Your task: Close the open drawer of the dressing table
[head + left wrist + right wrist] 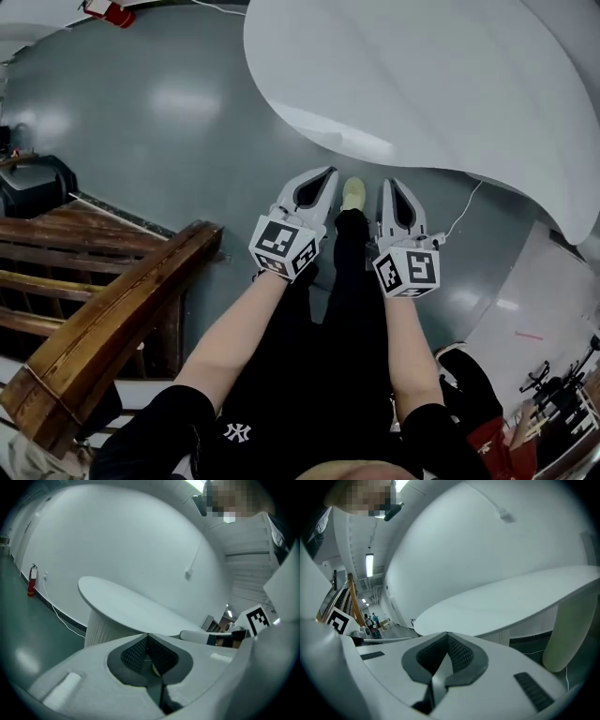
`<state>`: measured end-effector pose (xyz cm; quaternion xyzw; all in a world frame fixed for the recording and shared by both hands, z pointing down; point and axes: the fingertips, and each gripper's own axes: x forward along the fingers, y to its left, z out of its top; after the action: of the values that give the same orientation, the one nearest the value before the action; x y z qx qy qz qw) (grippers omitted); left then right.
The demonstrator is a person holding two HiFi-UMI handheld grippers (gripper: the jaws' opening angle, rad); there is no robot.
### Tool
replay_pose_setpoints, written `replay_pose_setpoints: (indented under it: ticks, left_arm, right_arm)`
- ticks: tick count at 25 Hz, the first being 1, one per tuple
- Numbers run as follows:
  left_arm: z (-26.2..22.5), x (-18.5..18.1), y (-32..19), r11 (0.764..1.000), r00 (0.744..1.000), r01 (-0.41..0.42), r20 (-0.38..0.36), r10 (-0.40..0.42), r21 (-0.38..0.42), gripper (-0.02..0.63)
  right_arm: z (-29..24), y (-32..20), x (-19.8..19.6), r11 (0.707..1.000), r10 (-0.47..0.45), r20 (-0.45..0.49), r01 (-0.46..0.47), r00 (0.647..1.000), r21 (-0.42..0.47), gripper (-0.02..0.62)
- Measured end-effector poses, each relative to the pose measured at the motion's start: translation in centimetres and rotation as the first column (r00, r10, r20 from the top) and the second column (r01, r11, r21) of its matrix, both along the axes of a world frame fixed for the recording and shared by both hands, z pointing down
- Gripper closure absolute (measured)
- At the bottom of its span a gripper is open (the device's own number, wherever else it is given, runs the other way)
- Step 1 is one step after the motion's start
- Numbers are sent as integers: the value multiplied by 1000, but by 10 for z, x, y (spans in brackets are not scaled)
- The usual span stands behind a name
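A dark wooden piece of furniture (pixel 112 300) with a thick curved top rail stands at the left of the head view; no drawer of it shows in any view. Both grippers hang side by side over the grey floor, in front of the person's legs and apart from the furniture. My left gripper (pixel 329 176) is shut, its jaws meeting at the tip (pixel 148 635) with nothing between them. My right gripper (pixel 389 186) is likewise shut and empty (pixel 446 633). Both point toward a white round table (pixel 441 84).
The white table (pixel 136 609) (pixel 511 602) stands close ahead on a ribbed white base (pixel 105 627). A red fire extinguisher (pixel 31 580) sits by the far wall. A white cable (pixel 464 211) runs across the floor. A black case (pixel 33 186) lies at the left.
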<state>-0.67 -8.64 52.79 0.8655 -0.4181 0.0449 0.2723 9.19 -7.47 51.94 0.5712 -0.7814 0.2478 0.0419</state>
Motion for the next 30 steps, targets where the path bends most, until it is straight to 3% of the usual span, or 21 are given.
replay_pose_setpoints:
  ticks: [5, 14, 23, 30]
  left_arm:
    - [-61, -3, 13, 999, 1000, -25, 4, 25, 26, 597]
    - [-162, -6, 14, 986, 996, -88, 15, 87, 140, 597]
    - [-228, 3, 11, 976, 994, -107, 32, 103, 191, 597]
    - [-260, 0, 13, 967, 993, -115, 50, 106, 227, 597]
  right_arm:
    - [-58, 11, -16, 999, -41, 3, 41, 999, 15, 580]
    - [-159, 7, -35, 989, -97, -44, 101, 994, 109, 580]
    - [-221, 0, -52, 970, -184, -66, 192, 981, 151, 580]
    - [-259, -3, -55, 959, -189, -84, 202, 978, 201, 580]
